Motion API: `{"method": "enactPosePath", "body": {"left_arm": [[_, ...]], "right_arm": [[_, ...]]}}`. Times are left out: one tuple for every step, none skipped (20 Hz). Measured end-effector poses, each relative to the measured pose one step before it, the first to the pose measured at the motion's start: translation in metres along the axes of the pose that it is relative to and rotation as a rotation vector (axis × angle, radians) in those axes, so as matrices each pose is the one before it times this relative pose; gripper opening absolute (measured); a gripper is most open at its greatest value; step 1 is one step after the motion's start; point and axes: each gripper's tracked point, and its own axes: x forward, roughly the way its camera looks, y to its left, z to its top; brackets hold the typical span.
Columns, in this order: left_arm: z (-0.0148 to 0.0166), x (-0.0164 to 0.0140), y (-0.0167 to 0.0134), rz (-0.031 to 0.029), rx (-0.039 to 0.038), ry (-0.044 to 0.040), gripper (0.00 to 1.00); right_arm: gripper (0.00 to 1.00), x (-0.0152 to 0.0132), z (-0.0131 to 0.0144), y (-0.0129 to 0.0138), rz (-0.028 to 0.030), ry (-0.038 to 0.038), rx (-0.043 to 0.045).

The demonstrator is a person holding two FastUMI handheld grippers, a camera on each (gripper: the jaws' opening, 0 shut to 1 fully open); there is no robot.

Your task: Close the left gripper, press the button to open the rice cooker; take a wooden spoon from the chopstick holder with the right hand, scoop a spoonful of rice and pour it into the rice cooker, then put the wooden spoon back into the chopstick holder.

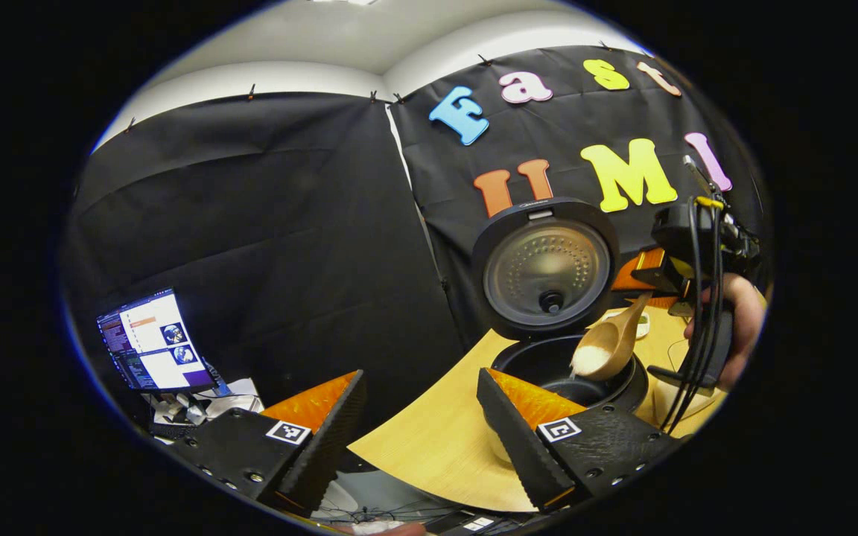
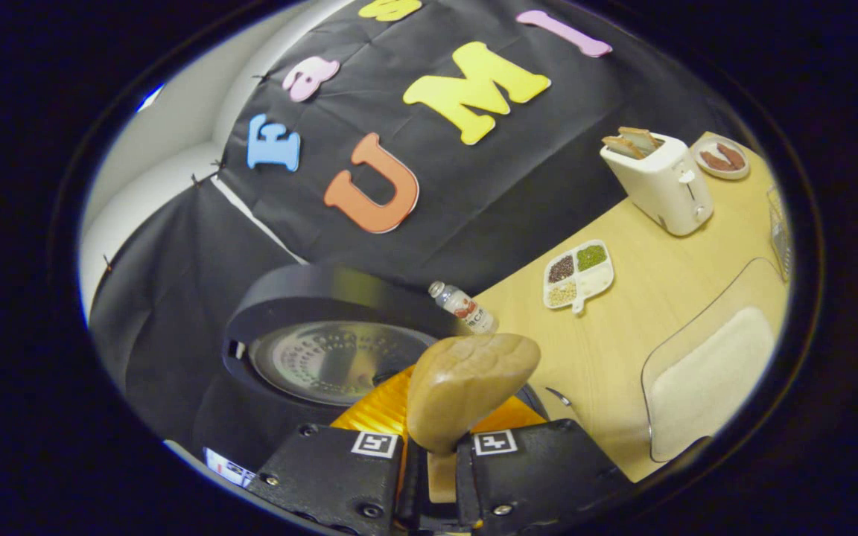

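Laptop (image 1: 152, 341) glows at far left behind the left tool (image 1: 421, 417), whose fingers stand wide apart over the desk (image 1: 429, 447) edge. Rightward, the rice cooker (image 1: 570, 372) stands open, lid raised. Over its pot tilts the wooden spoon (image 1: 608, 346) holding rice, its handle clamped in the right tool (image 2: 438, 465).

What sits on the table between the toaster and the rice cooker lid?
In the right gripper view, a divided dish of grains and a small bottle lie between the toaster and the raised rice cooker lid.
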Motion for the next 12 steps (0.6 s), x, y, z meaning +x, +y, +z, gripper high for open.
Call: {"method": "enactPosePath", "body": {"left_arm": [[-0.00169,0.00055,0.00296,0.00464,-0.00143,0.00031,0.95],[-0.00137,-0.00057,0.00380,0.00710,-0.00168,0.00176,0.96],[-0.00091,0.00076,0.00139,0.00164,-0.00262,0.00344,0.95],[-0.00128,0.00100,0.00052,0.00319,-0.00292,0.00175,0.95],[-0.00045,0.00086,0.00092,0.00227,-0.00458,0.00243,0.95],[-0.00137,0.00050,0.00130,0.00107,-0.00393,0.00236,0.95],[-0.00119,0.00039,-0.00013,0.00007,-0.00350,0.00158,0.95],[-0.00123,0.00005,-0.00080,0.00019,-0.00047,0.00177,0.95],[-0.00089,0.00015,0.00030,0.00172,0.00259,0.00014,0.95],[0.00035,-0.00083,0.00196,0.00314,0.00188,-0.00545,0.95],[-0.00027,0.00000,0.00060,0.00256,0.00604,-0.00056,0.96],[-0.00084,-0.00033,0.00169,0.00261,0.00146,0.00189,0.96]], "right_arm": [[0.19,0.00309,-0.00686,-0.00043,-0.01399,0.00567,-0.03928],[0.24,0.00282,-0.00425,-0.00087,-0.01463,-0.00134,-0.04509],[0.24,0.00107,-0.00372,-0.00053,-0.01209,-0.00913,-0.05395],[0.24,0.00086,-0.00159,0.00083,-0.01026,-0.00647,-0.06443],[0.24,0.00062,-0.00281,0.00140,-0.00866,-0.00426,-0.06509],[0.24,0.00038,-0.00242,0.00436,0.00221,-0.00632,-0.06097],[0.24,-0.00075,-0.00226,0.00340,-0.00452,-0.00486,-0.05501],[0.24,0.00091,-0.00087,0.00365,-0.00276,-0.00332,-0.05437],[0.24,0.00007,0.00035,0.00239,-0.00464,-0.00832,-0.05453],[0.23,-0.00089,-0.00087,0.00408,-0.00927,-0.00591,-0.06913],[0.23,-0.00158,0.00134,0.00674,-0.00553,-0.00778,-0.08286],[0.23,-0.00068,0.00199,0.00545,0.00047,-0.01007,-0.08220]]}}
